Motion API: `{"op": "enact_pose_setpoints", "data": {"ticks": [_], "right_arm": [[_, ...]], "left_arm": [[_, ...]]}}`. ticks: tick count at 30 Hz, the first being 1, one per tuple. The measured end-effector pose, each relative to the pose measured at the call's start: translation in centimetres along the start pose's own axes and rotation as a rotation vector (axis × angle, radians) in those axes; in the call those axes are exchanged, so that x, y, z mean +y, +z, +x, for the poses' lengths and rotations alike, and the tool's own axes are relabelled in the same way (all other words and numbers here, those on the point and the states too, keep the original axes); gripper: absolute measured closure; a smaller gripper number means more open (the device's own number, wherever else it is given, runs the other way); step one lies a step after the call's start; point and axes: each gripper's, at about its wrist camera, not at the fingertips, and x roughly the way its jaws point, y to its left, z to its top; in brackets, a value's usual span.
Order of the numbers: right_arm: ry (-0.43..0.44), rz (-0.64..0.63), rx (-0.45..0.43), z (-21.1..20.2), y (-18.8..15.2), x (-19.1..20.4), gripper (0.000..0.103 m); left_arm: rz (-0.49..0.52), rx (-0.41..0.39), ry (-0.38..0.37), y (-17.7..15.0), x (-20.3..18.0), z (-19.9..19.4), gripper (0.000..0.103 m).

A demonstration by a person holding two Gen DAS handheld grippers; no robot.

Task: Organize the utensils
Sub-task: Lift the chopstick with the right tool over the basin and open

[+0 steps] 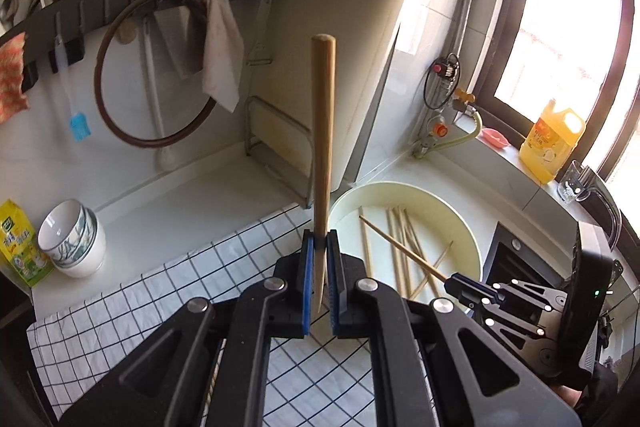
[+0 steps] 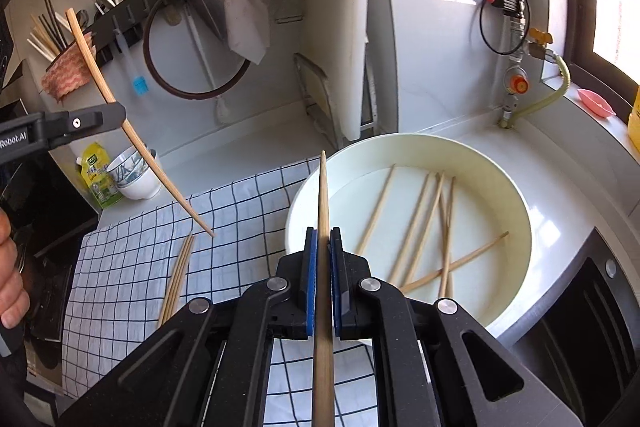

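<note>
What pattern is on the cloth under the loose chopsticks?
White cloth with a thin dark grid of checks, clearest in the right wrist view.

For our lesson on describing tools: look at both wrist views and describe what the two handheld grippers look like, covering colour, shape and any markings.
Each gripper, left and right, is matt black with two angular linkage arms that have triangular cut-outs and round silver pivot pins. The fingers carry blue pads on their inner faces. In the right wrist view the left gripper's body shows white lettering, partly cut off, reading "Robot.AI". In the left wrist view the right gripper's rear housing shows a small green light.
</note>
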Motion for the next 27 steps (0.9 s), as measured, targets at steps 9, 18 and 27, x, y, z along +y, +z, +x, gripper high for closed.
{"op": "enact_pose_setpoints", "data": {"ticks": [9, 18, 27], "right_arm": [[-0.076, 0.078, 0.016, 0.6, 0.5, -5.9, 0.097], [-0.107, 0.137, 0.042, 3.5, 1.4, -10.4, 0.097], [-0.108, 0.157, 0.061, 7.0, 2.5, -12.5, 0.097]], "left_arm": [[0.097, 0.011, -0.111, 3.3, -7.0, 4.6, 0.096], [0.140, 0.069, -0.133, 4.9, -11.0, 12.2, 0.096], [0.166, 0.088, -0.120, 5.6, -12.3, 16.9, 0.096]]}}
